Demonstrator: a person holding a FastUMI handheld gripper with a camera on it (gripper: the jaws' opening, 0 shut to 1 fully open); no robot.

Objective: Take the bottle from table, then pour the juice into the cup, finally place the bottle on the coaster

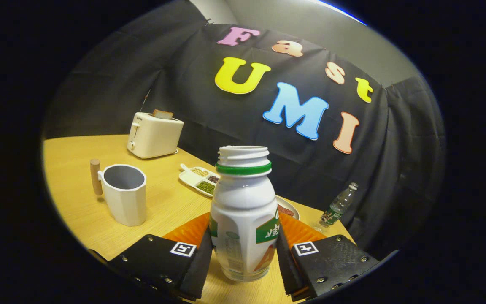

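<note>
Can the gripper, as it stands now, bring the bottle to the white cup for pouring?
Probably yes. The gripper has both fingers pressed on the white juice bottle, cap off. The white cup stands open, off to one side beyond the fingers, with bare table between them.

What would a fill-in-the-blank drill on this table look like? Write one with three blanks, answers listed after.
1. The white bottle between the gripper fingers has no ____ on its open neck.
2. The white cup beside the toaster has a ____ handle.
3. The divided tray beyond the bottle holds ____.

Missing words: cap; wooden; beans
</note>
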